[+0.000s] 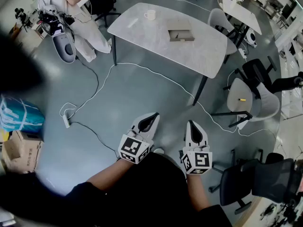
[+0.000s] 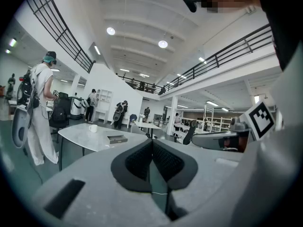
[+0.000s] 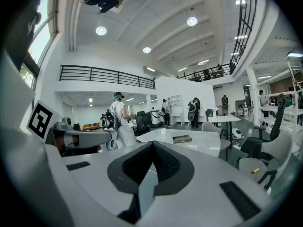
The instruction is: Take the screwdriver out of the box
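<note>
A shallow brown box lies on the grey table far ahead, with a white mug beyond it. The screwdriver cannot be made out from here. My left gripper and right gripper hover side by side over the floor, well short of the table, both shut with nothing between the pads. In the left gripper view the box and mug sit beyond the closed gripper. The right gripper view shows the box and mug past its closed gripper.
A white cable snakes across the floor between me and the table, ending at a power strip. Chairs stand to the right, cardboard boxes to the left. A person in white stands by the table's far left.
</note>
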Available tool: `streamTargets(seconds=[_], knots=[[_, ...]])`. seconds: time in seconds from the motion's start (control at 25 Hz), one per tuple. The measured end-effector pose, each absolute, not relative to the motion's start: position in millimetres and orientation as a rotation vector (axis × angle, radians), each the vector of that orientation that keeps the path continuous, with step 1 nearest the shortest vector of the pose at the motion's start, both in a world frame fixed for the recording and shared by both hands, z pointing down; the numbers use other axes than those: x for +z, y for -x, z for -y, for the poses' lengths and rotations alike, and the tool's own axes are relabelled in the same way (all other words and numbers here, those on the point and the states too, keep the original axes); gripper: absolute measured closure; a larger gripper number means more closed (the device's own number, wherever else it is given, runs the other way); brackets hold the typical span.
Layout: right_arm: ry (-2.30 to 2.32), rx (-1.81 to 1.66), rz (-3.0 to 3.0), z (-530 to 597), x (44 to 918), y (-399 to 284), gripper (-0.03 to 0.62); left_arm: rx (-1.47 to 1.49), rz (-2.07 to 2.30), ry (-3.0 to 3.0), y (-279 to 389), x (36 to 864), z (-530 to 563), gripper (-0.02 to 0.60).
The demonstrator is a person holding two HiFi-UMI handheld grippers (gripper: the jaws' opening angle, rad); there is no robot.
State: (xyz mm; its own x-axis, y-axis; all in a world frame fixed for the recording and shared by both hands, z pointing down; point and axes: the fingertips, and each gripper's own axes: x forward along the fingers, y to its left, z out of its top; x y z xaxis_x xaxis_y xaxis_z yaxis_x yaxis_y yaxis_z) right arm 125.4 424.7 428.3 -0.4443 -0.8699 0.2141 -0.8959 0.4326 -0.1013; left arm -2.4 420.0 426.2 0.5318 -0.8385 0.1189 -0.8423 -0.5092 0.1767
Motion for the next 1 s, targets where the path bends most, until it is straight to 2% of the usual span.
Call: streamTargets(seconds=[0.28, 0.52, 1.0], knots=[[-1.595, 0.359, 2.543, -406, 430, -135, 0.583, 0.046, 1.417, -2.537, -5, 433, -400, 0.565], [-1.643, 0.444, 2.469, -356, 450, -148, 0.583, 0.064, 1.355, -2.534, -9, 449, -338, 0.565], [-1.654, 0.402, 2.353, -162, 443, -118, 0.583, 0.086, 1.174, -2.535, 10, 472, -155, 0.565]])
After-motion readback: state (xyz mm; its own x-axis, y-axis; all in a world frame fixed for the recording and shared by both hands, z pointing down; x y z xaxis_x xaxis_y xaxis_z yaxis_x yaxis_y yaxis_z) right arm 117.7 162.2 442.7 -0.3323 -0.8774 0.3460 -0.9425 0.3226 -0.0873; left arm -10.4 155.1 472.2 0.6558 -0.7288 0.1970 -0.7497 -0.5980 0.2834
